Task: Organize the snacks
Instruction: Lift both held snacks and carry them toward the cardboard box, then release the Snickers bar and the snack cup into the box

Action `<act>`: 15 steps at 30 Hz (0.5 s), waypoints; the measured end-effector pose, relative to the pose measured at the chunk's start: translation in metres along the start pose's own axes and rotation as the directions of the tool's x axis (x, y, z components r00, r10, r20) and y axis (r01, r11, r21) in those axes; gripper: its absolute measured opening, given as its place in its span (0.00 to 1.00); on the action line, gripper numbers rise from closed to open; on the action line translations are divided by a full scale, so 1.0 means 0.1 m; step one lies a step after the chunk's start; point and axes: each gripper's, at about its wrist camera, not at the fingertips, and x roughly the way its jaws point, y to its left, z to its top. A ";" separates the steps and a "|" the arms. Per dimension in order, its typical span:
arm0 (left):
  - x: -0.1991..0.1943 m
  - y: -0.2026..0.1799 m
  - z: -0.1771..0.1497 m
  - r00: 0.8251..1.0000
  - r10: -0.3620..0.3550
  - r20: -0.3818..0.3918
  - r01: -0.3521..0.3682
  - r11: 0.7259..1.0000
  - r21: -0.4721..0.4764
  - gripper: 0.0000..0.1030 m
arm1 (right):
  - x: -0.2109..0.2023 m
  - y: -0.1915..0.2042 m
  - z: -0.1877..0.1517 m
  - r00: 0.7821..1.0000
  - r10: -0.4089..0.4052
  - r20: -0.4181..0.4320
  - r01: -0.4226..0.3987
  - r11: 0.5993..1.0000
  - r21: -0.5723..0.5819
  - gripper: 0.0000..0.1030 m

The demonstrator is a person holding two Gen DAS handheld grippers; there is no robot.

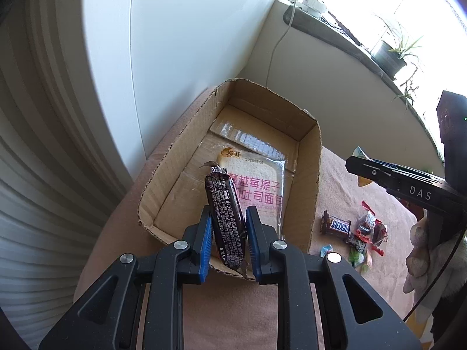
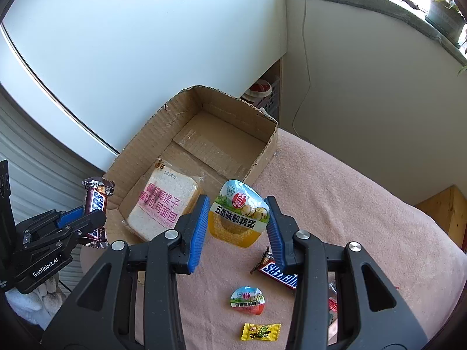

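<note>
Both grippers are loaded and angled toward the cardboard box [image 2: 264, 145] at frame centre, presumably for dropping: the left gripper [image 1: 228, 227] has its fingers clamped on a Snickers bar [image 1: 226, 218], the right gripper [image 2: 238, 221] on a quail-egg pack [image 2: 238, 213]. One bread packet [image 2: 163, 204] is already boxed; on the pink surface at lower right lie one more Snickers [image 2: 277, 274], one egg pack [image 2: 247, 300] and one yellow candy [image 2: 260, 332].

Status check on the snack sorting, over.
Left gripper shut on Snickers bar above cardboard box. Right gripper shut on quail egg pack. Only bread packet boxed. Path clear.
</note>
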 end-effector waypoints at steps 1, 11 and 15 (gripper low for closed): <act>0.01 0.01 0.00 1.000 0.007 -0.002 -0.007 1.000 0.003 0.20 | 0.03 0.02 0.02 1.000 0.000 -0.002 0.000 1.000 -0.006 0.39; 0.10 0.08 0.03 0.999 0.033 -0.012 -0.032 0.999 0.018 0.20 | 0.35 0.14 0.16 0.999 0.004 -0.045 -0.005 1.000 -0.027 0.39; 0.11 0.06 0.04 0.999 0.030 -0.013 -0.030 0.999 0.028 0.20 | 0.43 0.17 0.17 0.998 0.017 -0.059 -0.019 0.999 -0.026 0.39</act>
